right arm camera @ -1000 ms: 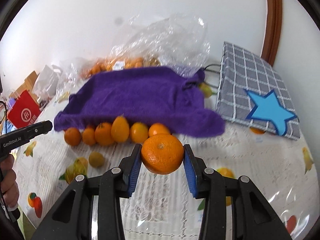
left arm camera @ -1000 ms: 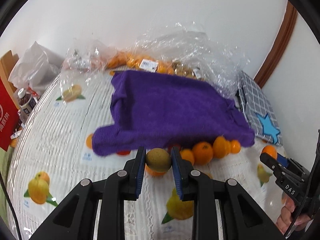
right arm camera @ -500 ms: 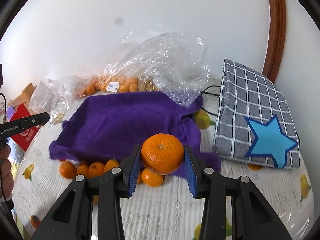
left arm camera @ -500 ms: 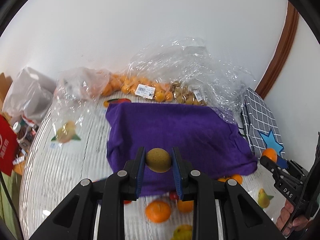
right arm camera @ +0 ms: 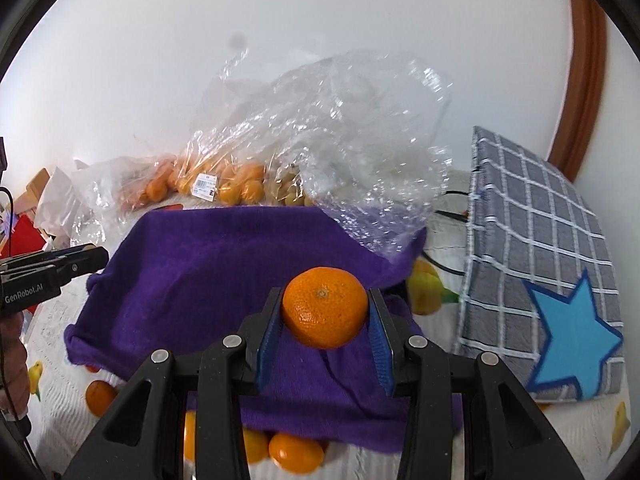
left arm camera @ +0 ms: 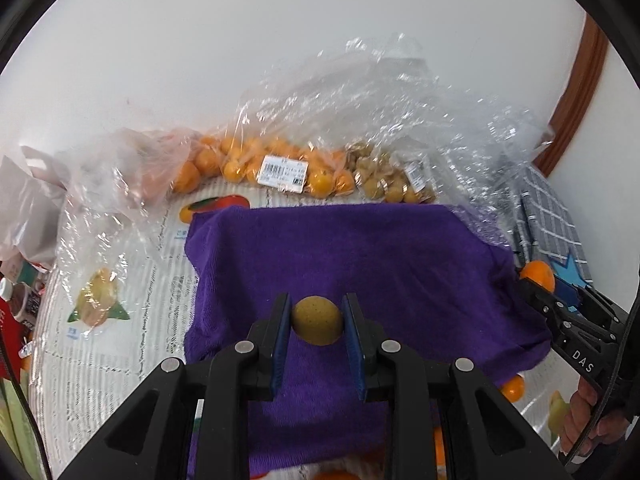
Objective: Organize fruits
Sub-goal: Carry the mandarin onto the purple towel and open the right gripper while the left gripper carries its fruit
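We note left gripper (left arm camera: 316,320) clamped on a small yellow-brown fruit (left arm camera: 317,320), right gripper (right arm camera: 325,314) clamped on an orange (right arm camera: 325,312). Both fruits hang above the purple towel (left arm camera: 360,256); loose oranges (right arm camera: 295,457) lie at its near edge.

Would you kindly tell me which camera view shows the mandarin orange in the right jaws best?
The right wrist view: the mandarin orange fills the centre, unobstructed. The left wrist view shows only part of it, small and near the right edge.

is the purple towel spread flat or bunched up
Spread out: the purple towel lies open across the table, edges drooping over loose oranges.
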The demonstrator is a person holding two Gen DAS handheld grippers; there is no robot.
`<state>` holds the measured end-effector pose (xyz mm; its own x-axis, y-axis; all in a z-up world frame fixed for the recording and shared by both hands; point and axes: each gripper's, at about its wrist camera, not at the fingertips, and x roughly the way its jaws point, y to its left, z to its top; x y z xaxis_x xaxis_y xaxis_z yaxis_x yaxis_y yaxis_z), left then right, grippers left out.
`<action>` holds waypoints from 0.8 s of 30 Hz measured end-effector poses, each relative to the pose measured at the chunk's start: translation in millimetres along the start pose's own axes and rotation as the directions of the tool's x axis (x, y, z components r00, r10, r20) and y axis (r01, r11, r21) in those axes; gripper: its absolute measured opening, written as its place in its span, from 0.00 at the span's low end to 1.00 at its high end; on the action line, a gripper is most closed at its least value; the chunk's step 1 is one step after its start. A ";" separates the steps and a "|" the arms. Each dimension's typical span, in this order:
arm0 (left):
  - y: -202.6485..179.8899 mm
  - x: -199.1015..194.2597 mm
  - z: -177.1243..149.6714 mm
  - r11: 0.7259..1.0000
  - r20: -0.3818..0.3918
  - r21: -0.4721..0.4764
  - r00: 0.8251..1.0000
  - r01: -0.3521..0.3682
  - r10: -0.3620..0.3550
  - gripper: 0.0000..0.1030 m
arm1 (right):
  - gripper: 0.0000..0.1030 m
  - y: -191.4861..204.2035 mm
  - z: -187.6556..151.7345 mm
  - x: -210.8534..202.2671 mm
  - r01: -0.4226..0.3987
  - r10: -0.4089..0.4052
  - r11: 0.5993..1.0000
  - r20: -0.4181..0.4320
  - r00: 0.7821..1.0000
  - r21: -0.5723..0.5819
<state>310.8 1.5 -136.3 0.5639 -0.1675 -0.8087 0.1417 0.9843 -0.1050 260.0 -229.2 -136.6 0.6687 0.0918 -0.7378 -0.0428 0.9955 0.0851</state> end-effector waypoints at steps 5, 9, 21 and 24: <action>3.8 18.4 -6.8 1.000 -0.043 -0.014 0.999 0.008 -0.009 0.24 | 0.39 5.2 -4.8 28.2 0.000 -0.001 1.000 -0.058 0.998 -0.014; 5.4 26.8 -13.1 1.000 -0.072 -0.006 0.997 -0.003 0.002 0.24 | 0.39 10.0 -12.2 42.8 -0.006 0.004 1.000 -0.086 0.996 -0.027; 4.7 36.6 -26.3 1.000 -0.118 0.004 0.993 0.009 -0.008 0.24 | 0.40 15.3 -23.0 58.2 -0.036 0.030 0.999 -0.134 0.991 -0.039; 3.5 37.5 -28.4 1.000 -0.120 0.010 0.993 0.009 -0.008 0.24 | 0.42 16.8 -23.2 56.8 -0.039 0.032 0.998 -0.134 0.990 -0.050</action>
<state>309.3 0.3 -183.5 0.4607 -0.1675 -0.8716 0.1551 0.9821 -0.1068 279.9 -206.7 -192.6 0.5616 0.1264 -0.8177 -0.1060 0.9911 0.0804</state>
